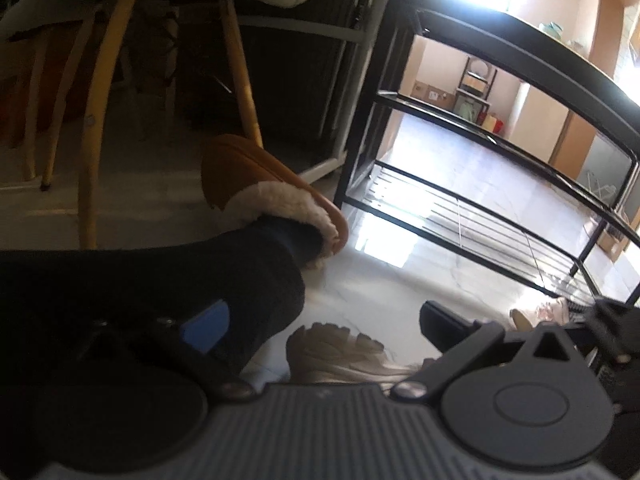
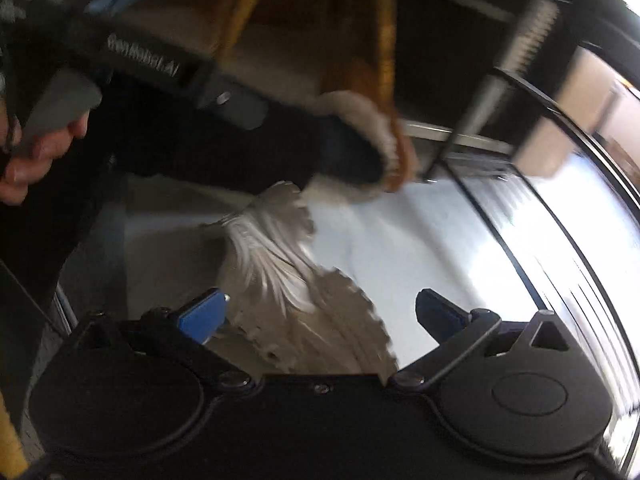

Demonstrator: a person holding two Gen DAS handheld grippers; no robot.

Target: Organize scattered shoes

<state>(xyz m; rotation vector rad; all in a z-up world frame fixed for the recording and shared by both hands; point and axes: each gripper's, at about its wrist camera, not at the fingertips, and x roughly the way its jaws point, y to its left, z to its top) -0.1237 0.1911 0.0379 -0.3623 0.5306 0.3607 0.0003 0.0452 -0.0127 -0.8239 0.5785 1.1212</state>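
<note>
Black wire shoe rack (image 1: 500, 216) stands bare; nothing looks shelved yet. Both grippers' fingers are spread, grasping nothing. Left gripper (image 1: 320, 330) and right gripper (image 2: 320, 316) hover over the beige sneaker (image 2: 288, 280) on the floor; a pink shoe (image 1: 544, 312) waits near the rack.

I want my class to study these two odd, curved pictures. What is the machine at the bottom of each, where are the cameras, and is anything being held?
No robot here: a person carries a two-finger tool in each hand, each with a wide-angle camera looking along its fingers. The left tool is open and empty. Its view shows the person's foot in a tan fleece-lined slipper, a black metal shoe rack and a pale pink shoe on the glossy floor. The right tool is open over a beige sneaker, not gripping it. That view is blurred.
</note>
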